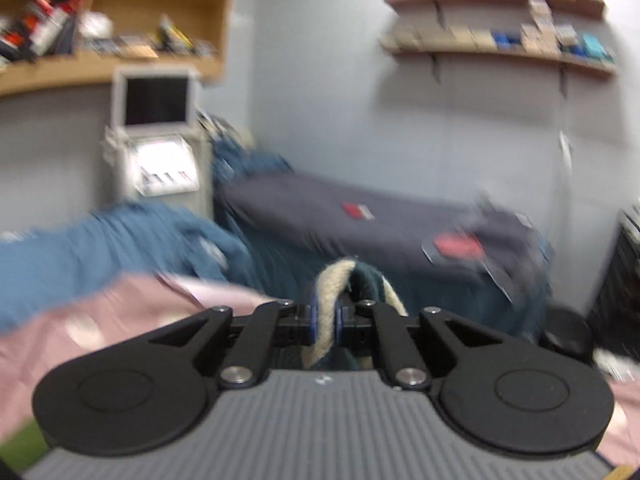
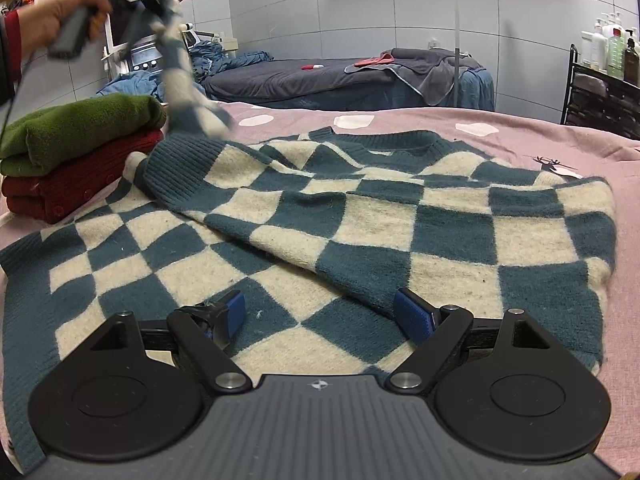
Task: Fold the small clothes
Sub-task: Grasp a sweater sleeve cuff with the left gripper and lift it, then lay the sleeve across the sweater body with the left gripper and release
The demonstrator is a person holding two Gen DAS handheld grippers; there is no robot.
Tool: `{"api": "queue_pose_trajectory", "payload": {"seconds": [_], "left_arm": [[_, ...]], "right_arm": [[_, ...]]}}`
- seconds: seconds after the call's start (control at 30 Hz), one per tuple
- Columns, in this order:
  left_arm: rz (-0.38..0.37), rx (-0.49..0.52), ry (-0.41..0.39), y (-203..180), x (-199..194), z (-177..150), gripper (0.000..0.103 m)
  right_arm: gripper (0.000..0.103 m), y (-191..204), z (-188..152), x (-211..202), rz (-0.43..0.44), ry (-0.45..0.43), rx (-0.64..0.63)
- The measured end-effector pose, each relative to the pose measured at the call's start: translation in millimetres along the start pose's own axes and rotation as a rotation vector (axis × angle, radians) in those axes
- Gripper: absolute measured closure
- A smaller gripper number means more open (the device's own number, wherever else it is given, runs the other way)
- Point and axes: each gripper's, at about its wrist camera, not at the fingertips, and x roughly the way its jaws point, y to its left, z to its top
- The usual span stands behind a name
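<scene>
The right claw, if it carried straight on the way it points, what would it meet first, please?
Most likely the checkered sweater spread on the pink bedspread; the open right claw hovers low over it, though depth is unclear.

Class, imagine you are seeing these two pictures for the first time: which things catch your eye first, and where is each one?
The teal-and-cream checked sweater dominates, spread across the pink bedspread in the right wrist view. At upper left, the left hand-held gripper lifts one sleeve into the air; its own camera shows the jaws shut on that knit. Left of the sweater sits a folded stack, a green garment on a red one, while the right hand-held gripper hovers open over the hem.
</scene>
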Motion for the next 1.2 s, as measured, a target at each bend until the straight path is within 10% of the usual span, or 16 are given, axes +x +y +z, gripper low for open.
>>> {"api": "queue_pose_trajectory", "payload": {"seconds": [0.37, 0.77, 0.97, 1.2], "left_arm": [[0.028, -0.039, 0.049, 31, 6, 22, 0.095], [-0.593, 0.512, 0.098, -183, -116, -125, 0.088], [-0.599, 0.676, 0.287, -222, -137, -233, 0.053], [-0.517, 0.561, 0.31, -171, -154, -251, 0.012]], "right_arm": [[0.0, 0, 0, 0, 0.003, -0.002, 0.004], [0.0, -1, 0, 0, 0.006, -0.003, 0.007], [0.0, -3, 0, -1, 0.018, -0.01, 0.023], [0.0, -3, 0, -1, 0.019, -0.011, 0.025]]}}
